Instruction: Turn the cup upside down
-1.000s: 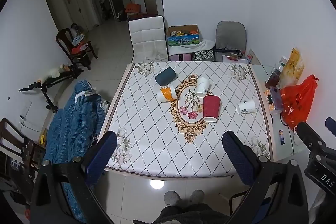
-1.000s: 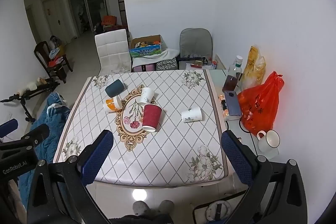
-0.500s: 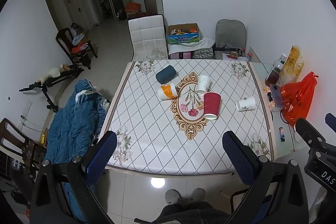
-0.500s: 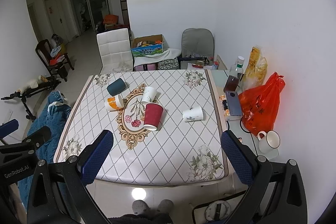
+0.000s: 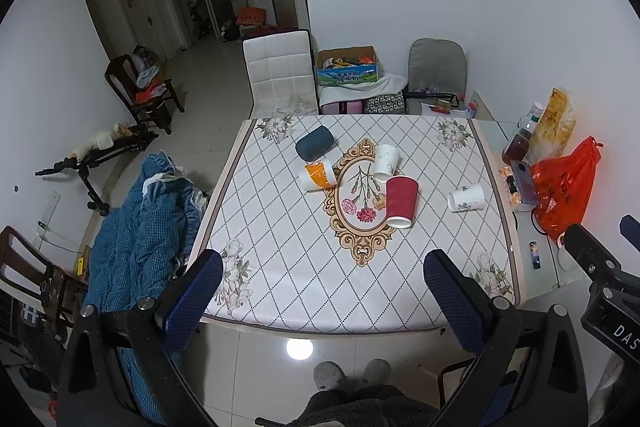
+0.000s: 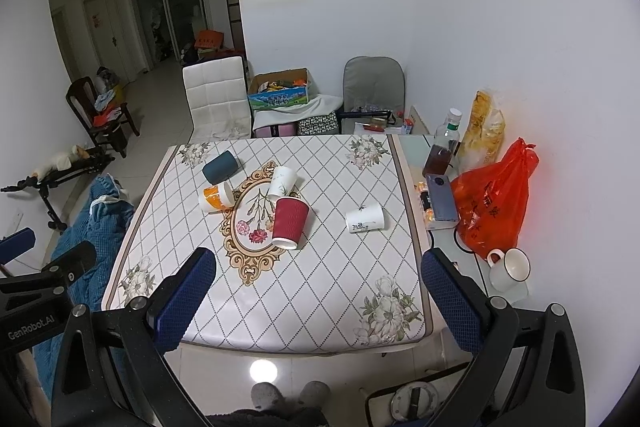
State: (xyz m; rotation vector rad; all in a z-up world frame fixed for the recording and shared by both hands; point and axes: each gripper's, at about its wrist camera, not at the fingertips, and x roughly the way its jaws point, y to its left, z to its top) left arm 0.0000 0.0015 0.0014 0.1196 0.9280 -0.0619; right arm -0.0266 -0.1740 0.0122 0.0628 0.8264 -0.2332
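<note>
Several cups lie on their sides on the patterned table (image 5: 280,267) (image 6: 320,307): a red cup (image 5: 401,201) (image 6: 290,223), a dark teal cup (image 5: 314,143) (image 6: 220,167), an orange and white cup (image 5: 318,175) (image 6: 216,197), a white cup (image 5: 386,157) (image 6: 282,181) near the middle, and a white cup (image 5: 466,197) (image 6: 364,217) to the right. My left gripper (image 5: 323,279) and my right gripper (image 6: 318,277) are both open and empty, held high above the table's near edge, far from the cups.
A side shelf to the right holds an orange bag (image 6: 494,203), a phone (image 6: 442,197), a bottle (image 6: 442,147) and a white mug (image 6: 508,269). A white chair (image 5: 280,71) stands behind the table. A blue quilt (image 5: 136,227) lies at the left. My feet (image 6: 288,393) are below.
Both grippers have lifted and pulled back a little, so the table looks slightly smaller and farther. The cups have not moved.
</note>
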